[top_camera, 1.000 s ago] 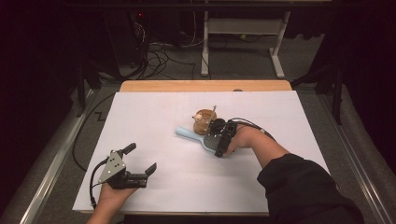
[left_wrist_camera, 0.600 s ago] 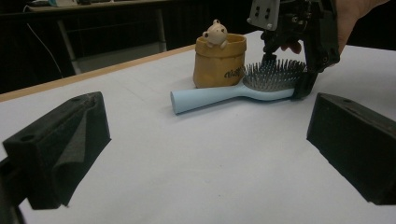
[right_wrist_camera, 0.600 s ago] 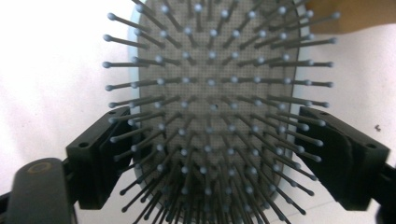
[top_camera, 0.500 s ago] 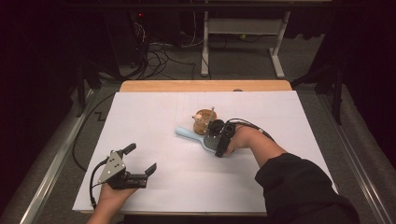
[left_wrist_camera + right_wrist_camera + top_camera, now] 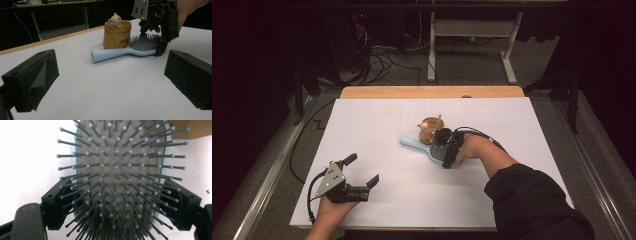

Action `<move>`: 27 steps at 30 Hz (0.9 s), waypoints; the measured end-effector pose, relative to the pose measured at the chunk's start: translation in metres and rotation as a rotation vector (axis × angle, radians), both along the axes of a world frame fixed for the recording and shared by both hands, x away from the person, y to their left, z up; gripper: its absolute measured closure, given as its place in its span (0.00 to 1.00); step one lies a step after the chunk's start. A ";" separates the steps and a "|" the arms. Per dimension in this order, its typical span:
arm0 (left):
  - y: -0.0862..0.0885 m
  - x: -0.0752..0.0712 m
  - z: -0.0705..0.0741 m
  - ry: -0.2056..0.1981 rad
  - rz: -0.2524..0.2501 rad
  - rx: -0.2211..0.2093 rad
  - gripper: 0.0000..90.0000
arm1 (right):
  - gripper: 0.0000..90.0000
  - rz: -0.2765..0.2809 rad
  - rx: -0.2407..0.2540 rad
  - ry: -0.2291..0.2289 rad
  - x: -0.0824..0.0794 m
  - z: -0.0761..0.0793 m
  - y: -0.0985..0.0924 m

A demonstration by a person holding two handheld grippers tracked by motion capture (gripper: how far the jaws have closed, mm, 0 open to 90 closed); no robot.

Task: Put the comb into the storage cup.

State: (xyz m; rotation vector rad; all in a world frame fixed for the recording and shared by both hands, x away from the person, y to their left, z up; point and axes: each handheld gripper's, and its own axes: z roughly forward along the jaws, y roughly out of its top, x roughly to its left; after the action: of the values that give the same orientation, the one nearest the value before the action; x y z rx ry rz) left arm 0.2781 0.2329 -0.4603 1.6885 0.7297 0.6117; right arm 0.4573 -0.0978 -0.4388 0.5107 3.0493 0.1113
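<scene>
A light-blue hairbrush [image 5: 412, 143] lies bristles up on the white sheet [image 5: 377, 125], handle pointing left. Its head [image 5: 117, 170] sits between the jaws of my right gripper [image 5: 438, 146], which comes down on it from above. The jaws have just been closing, and the black pads [image 5: 60, 207] now press on the rim at both sides. From the left gripper view the brush [image 5: 120, 52] and the right gripper [image 5: 151, 41] lie straight ahead. My left gripper [image 5: 362, 170] rests open near the front left, nothing between its jaws.
A small tan pouch [image 5: 428, 131] with a bear figure [image 5: 115, 20] peeking out stands just behind the brush head, almost touching it. The table's wooden far edge [image 5: 432, 92] runs across the back. Cables and a metal stand lie on the floor beyond.
</scene>
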 end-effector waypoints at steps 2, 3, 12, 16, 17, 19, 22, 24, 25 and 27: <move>0.000 0.000 0.000 0.000 -0.001 0.004 0.00 | 0.23 -0.002 0.005 -0.002 0.000 0.000 -0.001; 0.000 0.000 0.000 0.000 -0.001 0.001 0.00 | 0.23 -0.002 0.005 -0.002 0.000 0.000 -0.001; -0.001 0.000 0.000 0.002 0.000 0.001 0.00 | 0.23 -0.020 0.025 0.005 -0.002 0.001 -0.002; -0.001 0.000 0.000 0.002 0.000 0.000 0.00 | 0.23 -0.021 0.039 -0.007 -0.004 0.003 -0.003; -0.001 0.000 -0.001 0.002 -0.002 0.006 0.00 | 0.23 -0.031 0.041 -0.008 -0.006 0.006 -0.004; -0.002 0.000 -0.001 0.003 -0.003 0.005 0.00 | 0.23 -0.032 0.044 0.000 -0.007 0.006 -0.004; -0.003 0.000 -0.001 0.002 -0.004 0.008 0.00 | 0.23 -0.026 0.038 -0.010 -0.012 0.010 -0.006; -0.005 -0.001 -0.001 0.001 -0.006 0.012 0.00 | 0.23 -0.034 0.022 -0.014 -0.017 0.012 -0.008; -0.005 -0.001 -0.001 0.001 -0.006 0.012 0.00 | 0.23 -0.040 0.030 -0.016 -0.018 0.012 -0.009; -0.006 -0.001 -0.001 0.002 -0.007 0.010 0.00 | 0.24 -0.039 0.035 -0.001 -0.019 0.012 -0.009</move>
State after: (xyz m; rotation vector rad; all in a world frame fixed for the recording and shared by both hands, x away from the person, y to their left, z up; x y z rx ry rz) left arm 0.2772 0.2270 -0.4611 1.7006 0.7233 0.6099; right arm 0.4388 -0.1073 -0.4272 0.5725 3.0390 0.1643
